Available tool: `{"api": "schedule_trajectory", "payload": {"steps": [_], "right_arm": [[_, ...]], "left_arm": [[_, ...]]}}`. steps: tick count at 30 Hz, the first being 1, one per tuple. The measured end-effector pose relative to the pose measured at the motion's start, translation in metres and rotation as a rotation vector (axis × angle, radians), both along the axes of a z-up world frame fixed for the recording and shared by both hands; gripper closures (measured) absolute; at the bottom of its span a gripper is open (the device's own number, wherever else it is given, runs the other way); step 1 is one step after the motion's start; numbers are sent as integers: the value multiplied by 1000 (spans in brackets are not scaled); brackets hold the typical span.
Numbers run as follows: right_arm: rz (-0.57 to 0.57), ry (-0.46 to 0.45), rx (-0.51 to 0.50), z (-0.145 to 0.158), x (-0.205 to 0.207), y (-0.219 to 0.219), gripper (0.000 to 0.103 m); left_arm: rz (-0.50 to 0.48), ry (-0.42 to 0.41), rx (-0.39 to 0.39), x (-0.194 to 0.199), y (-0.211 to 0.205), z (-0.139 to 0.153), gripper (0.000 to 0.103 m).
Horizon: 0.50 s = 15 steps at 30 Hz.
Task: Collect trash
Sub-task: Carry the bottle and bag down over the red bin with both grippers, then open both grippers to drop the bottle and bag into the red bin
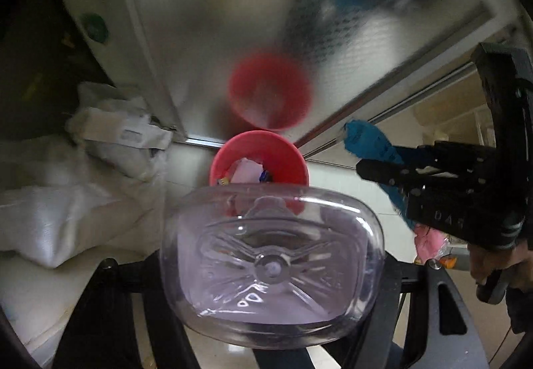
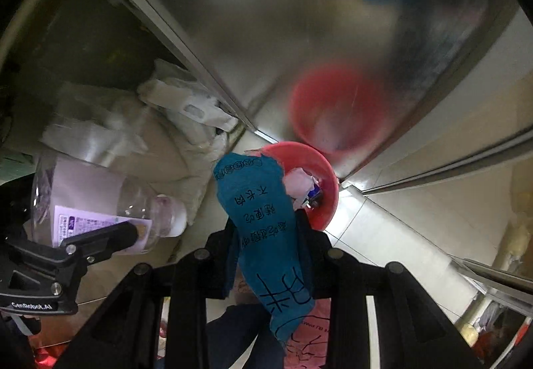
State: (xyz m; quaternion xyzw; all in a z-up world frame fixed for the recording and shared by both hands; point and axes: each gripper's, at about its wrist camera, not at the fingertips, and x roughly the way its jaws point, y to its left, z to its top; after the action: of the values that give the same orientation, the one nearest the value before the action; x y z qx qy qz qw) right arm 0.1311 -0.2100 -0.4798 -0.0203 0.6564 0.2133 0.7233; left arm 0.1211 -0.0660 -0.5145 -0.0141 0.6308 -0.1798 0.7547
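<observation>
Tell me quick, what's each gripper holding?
Left gripper: closed on the clear plastic bottle.
Right gripper: closed on the blue wrapper.

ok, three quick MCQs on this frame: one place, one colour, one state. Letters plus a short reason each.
1. Where is the red bin?
A on a shelf
B on the floor by the metal panel
C on a chair

2. What colour is the wrapper?
A blue
B yellow
C white

3. What is the left hand-held gripper doing?
A open and empty
B out of view
C holding a clear bottle

Answers: B, the bin stands on tiles against the reflective panel; A, blue with dark print; C, the bottle sits between its fingers.
</observation>
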Motion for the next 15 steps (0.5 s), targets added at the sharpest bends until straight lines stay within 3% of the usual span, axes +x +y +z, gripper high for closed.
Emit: {"api": "schedule_trajectory", "payload": {"steps": [9, 15], "right_arm": [[-23, 74, 7, -102, 0, 5, 74], [-50, 114, -3, -160, -1, 5, 74]], "left_arm": [[-19, 26, -32, 18, -21, -106, 37], [-19, 37, 14, 21, -25, -161, 37]]}}
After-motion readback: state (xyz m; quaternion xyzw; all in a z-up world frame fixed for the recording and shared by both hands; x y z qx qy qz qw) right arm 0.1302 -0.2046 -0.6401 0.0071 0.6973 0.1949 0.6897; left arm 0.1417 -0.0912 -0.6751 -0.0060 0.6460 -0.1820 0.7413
